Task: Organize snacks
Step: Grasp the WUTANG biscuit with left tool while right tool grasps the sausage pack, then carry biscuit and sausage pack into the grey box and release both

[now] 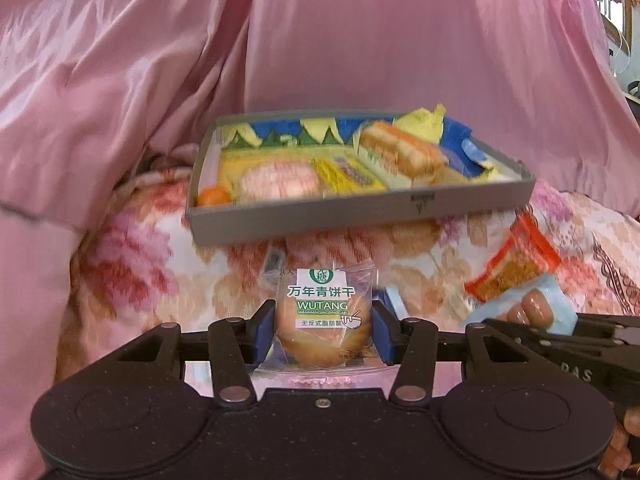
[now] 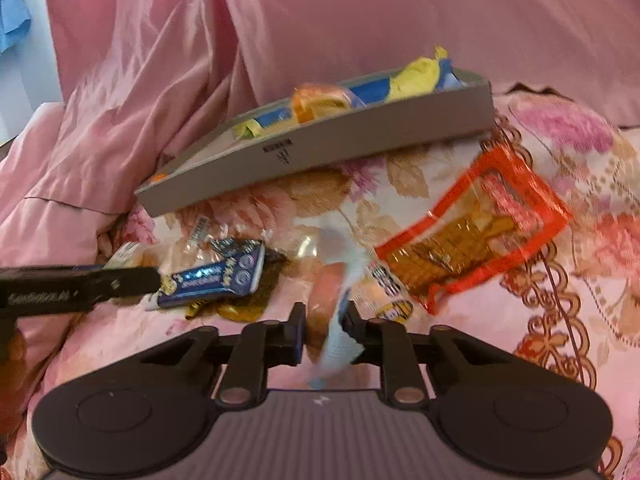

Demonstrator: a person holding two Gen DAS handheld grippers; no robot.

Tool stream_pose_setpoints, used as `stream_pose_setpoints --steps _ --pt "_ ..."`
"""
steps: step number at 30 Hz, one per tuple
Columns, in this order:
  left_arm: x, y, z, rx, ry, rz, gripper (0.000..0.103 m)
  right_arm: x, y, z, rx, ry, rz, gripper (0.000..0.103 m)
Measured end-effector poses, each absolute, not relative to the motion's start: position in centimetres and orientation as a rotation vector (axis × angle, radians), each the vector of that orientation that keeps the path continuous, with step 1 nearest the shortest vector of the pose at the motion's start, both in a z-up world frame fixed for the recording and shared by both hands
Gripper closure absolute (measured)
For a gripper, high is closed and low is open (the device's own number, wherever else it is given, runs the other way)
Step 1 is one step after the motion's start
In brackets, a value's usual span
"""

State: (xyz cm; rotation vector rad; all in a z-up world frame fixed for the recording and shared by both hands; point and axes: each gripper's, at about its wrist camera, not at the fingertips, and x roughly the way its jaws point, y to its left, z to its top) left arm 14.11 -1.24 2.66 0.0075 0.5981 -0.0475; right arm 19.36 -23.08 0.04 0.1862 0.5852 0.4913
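My left gripper (image 1: 323,330) is shut on a clear-wrapped round biscuit pack (image 1: 323,316) with a green and white label, held above the floral bedspread in front of the grey tray (image 1: 360,216). The tray holds several snack packs. My right gripper (image 2: 325,326) is shut on a pale blue sausage pack (image 2: 334,316); it also shows in the left wrist view (image 1: 528,308). The tray also shows in the right wrist view (image 2: 320,152).
An orange-edged snack pouch (image 2: 472,236) lies on the bedspread right of the tray, also in the left wrist view (image 1: 516,260). A blue wrapped snack (image 2: 216,276) and clear wrappers lie at the left. Pink satin cloth (image 1: 360,40) rises behind the tray.
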Motion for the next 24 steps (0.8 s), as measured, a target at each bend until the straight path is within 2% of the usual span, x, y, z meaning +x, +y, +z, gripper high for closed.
stream_pose_setpoints --steps 12,18,24 --pt "20.0 0.6 7.5 0.024 0.601 -0.008 0.052 21.5 -22.3 6.2 0.182 0.472 0.562 0.084" --pt "25.1 2.2 10.3 -0.027 0.652 -0.009 0.052 25.5 -19.4 11.0 0.061 0.446 0.653 0.084" --pt "28.6 3.2 10.1 -0.072 0.594 0.015 0.052 30.0 -14.7 13.4 -0.078 0.496 0.715 0.084"
